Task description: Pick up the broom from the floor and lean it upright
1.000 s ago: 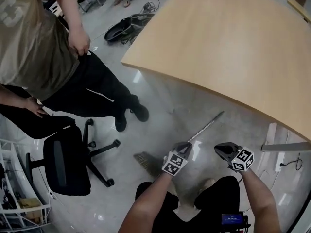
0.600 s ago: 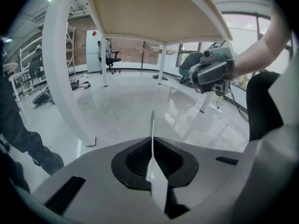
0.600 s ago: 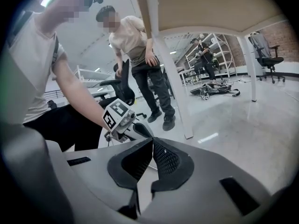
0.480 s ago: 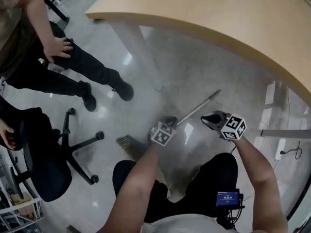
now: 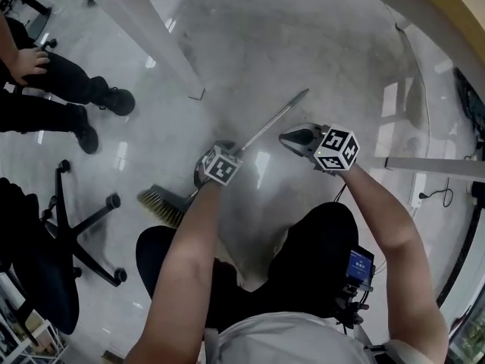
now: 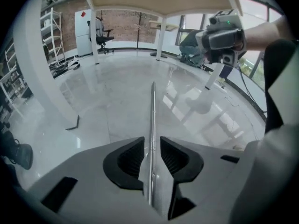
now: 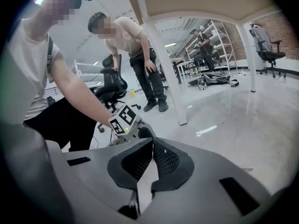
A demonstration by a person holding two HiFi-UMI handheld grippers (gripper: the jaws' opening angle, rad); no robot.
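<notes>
Down low, found the broom (image 5: 269,120) lying flat on the glossy grey floor (image 5: 318,44), bristles (image 5: 161,205) toward the office chair (image 5: 79,226), metal handle (image 6: 152,120) running straight away from the kneeling person. Saw the left gripper (image 5: 226,154) lowered over that handle, fingers (image 6: 124,160) just lately spreading and now released, the handle lying between them with a narrow gap on either side. Saw the right gripper (image 5: 288,136) near it, held above the floor, fingers (image 7: 166,160) clenched tip to tip on nothing.
</notes>
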